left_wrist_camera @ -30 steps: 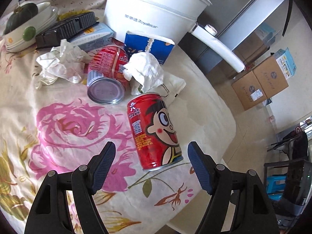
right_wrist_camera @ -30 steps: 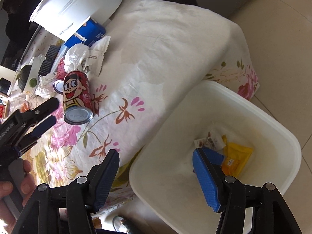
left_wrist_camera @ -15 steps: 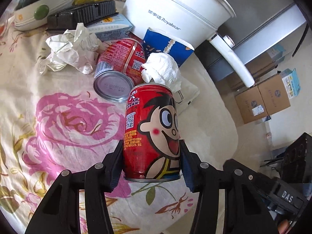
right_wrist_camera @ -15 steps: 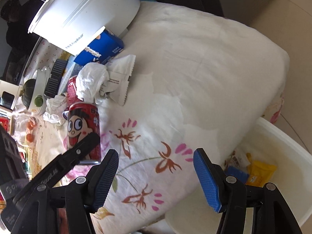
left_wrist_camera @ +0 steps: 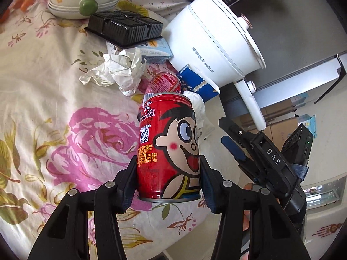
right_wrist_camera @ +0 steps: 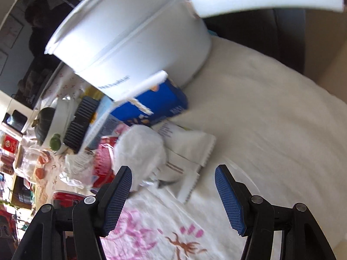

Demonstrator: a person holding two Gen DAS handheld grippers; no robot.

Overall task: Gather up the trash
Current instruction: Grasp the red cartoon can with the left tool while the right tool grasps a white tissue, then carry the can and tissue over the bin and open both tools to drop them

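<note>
My left gripper (left_wrist_camera: 168, 179) is shut on an upright red can (left_wrist_camera: 169, 147) with a cartoon face, held just above the flowered tablecloth (left_wrist_camera: 65, 130). Behind it lie a second red can (left_wrist_camera: 166, 82) on its side, crumpled paper (left_wrist_camera: 117, 71) and a white tissue (left_wrist_camera: 196, 106). In the blurred right wrist view my right gripper (right_wrist_camera: 173, 186) is open and empty, hovering over the tissue ball (right_wrist_camera: 141, 149) and a white wrapper (right_wrist_camera: 186, 151). It also shows at the right in the left wrist view, as the right gripper (left_wrist_camera: 226, 133).
A big white pot (left_wrist_camera: 214, 45) with a long handle stands at the back, and a blue box (right_wrist_camera: 156, 106) leans against it. A black plastic tray (left_wrist_camera: 125, 29) and stacked bowls (left_wrist_camera: 84, 0) sit further back. The table edge drops off to the right, with cardboard boxes (left_wrist_camera: 282, 127) on the floor.
My left gripper closed on the cartoon can and raised it off the cloth. My right gripper swung from above the white bin to over the table by the tissue and wrapper.
</note>
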